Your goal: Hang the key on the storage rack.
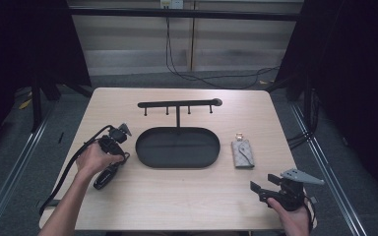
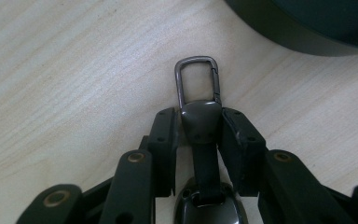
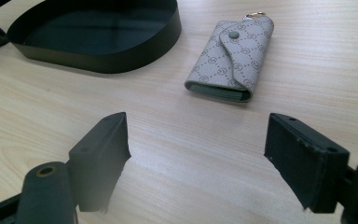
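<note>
On the pale wooden table (image 1: pixel 177 196), one black oval metal tray (image 1: pixel 177 147) with a four-peg hanger bar (image 1: pixel 177 104) is standing. The left gripper (image 2: pixel 198 128) is clamping its jaws on one dark metal key fob with a carabiner clip (image 2: pixel 198 88) beside the tray. The right gripper (image 3: pixel 198 154) is gaping wide, holding nothing, facing one grey patterned key pouch (image 3: pixel 230 58) lying right of the tray.

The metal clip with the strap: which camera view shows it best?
The left gripper view shows it best: the metal clip is close and sharp, its loop lying on the table, its dark base pinched between the left gripper jaws. In the high view that gripper is small and the clip cannot be made out.
</note>
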The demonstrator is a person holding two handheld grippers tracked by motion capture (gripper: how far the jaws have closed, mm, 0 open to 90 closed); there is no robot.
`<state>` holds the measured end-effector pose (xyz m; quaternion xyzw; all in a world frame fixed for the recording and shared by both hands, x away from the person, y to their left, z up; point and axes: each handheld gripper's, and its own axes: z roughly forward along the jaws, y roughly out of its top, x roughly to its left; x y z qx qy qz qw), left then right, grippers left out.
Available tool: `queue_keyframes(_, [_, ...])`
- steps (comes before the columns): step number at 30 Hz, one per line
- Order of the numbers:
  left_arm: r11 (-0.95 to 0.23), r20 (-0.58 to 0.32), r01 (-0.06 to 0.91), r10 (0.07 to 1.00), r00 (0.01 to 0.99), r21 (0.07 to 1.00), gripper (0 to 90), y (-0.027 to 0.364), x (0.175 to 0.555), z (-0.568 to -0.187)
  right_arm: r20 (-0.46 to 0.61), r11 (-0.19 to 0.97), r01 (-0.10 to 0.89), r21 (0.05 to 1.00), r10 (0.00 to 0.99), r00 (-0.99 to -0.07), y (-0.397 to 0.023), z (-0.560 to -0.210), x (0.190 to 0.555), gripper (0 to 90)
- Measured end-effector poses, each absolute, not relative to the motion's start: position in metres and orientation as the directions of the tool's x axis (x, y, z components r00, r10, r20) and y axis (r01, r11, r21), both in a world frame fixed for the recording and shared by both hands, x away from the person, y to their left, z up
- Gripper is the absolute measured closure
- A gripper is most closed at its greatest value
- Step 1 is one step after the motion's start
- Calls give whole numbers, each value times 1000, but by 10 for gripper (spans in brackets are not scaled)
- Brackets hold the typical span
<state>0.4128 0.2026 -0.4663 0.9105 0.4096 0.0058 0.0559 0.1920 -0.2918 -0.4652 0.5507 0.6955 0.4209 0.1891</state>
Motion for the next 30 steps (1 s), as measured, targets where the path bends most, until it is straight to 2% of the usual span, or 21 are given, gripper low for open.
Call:
queue_keyframes(18, [-610,-32,792,793,609,-23,708,190,425,-466,200,47,617,786,924,-325,-292,-467,193,217])
queue_keyframes(30, [-601,-80,799,797,599,-12,711,200,427,-463,204,41,625,779,927,-315,-291,-467,194,218])
